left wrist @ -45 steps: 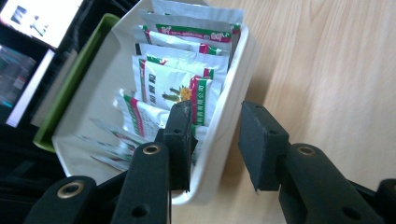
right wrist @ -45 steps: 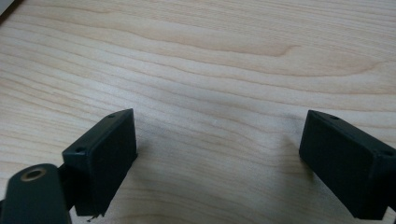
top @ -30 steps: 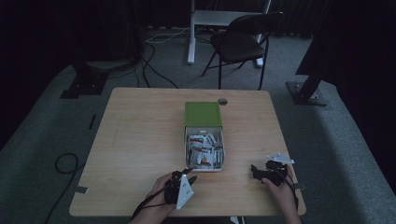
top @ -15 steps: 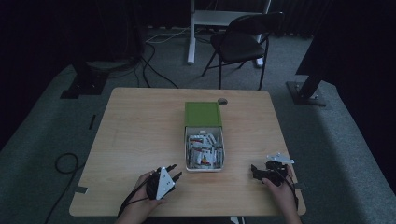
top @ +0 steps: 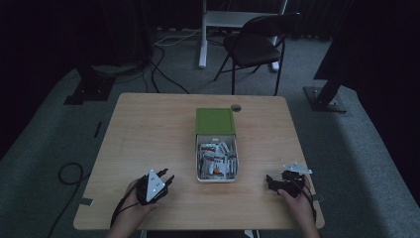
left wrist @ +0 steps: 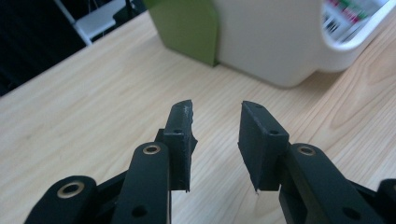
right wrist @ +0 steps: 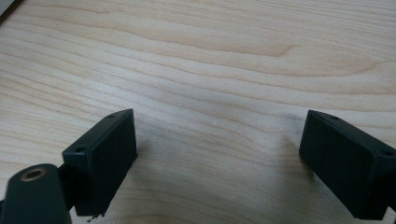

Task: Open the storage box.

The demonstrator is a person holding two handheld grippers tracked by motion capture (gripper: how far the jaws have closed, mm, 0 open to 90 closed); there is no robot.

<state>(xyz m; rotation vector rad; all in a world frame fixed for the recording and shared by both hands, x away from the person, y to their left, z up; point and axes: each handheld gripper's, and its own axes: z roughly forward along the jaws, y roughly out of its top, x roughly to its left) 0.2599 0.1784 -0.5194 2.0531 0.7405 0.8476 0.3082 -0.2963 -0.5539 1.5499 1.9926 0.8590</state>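
Two grippers rest on the table [top: 148, 129] near its front edge, one on each side of a white box [top: 216, 174] packed with small sachets [top: 216, 159]. That box stands in the middle of the table, its near end short of the front edge, with its green lid [top: 214, 120] lying at its far end toward the back edge. The left gripper [top: 167, 179], held in the person's left hand [top: 140, 204] toward the front left corner, is near the box's left side and apart from it; its jaws are drawn in to a narrow gap with nothing but bare wood between them. The right gripper [top: 270, 182] sits toward the front right corner in the right hand [top: 296, 197], well apart from the box, jaws spread wide and empty over the tabletop.
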